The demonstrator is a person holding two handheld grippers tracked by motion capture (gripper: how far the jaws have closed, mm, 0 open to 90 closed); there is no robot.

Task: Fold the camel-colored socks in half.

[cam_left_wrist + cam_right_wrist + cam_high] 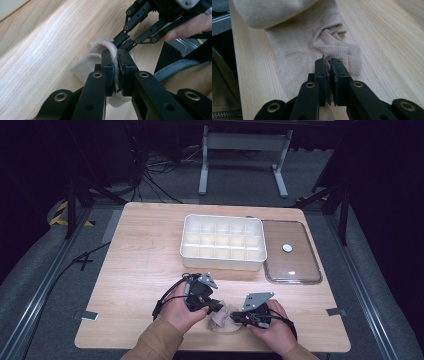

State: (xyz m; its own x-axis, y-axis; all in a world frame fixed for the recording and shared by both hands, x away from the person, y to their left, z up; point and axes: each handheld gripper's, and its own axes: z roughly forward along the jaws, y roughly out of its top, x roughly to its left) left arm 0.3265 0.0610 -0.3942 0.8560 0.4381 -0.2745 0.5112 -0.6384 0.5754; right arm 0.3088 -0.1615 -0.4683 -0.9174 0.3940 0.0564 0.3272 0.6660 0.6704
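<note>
Beige sock (223,318): one | left gripper (216,307), right gripper (239,318): both pinching it

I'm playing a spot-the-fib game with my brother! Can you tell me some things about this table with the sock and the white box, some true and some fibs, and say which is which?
1. Both grippers pinch the beige sock. True: the left gripper and the right gripper are each shut on its fabric.
2. The sock lies inside the white tray. False: it sits on the wooden table near the front edge, apart from the tray.
3. The tray is split into many small compartments. True.
4. The clear lid covers the tray. False: it lies flat on the table beside the tray.
5. The tray compartments are full of socks. False: they look empty.
</note>
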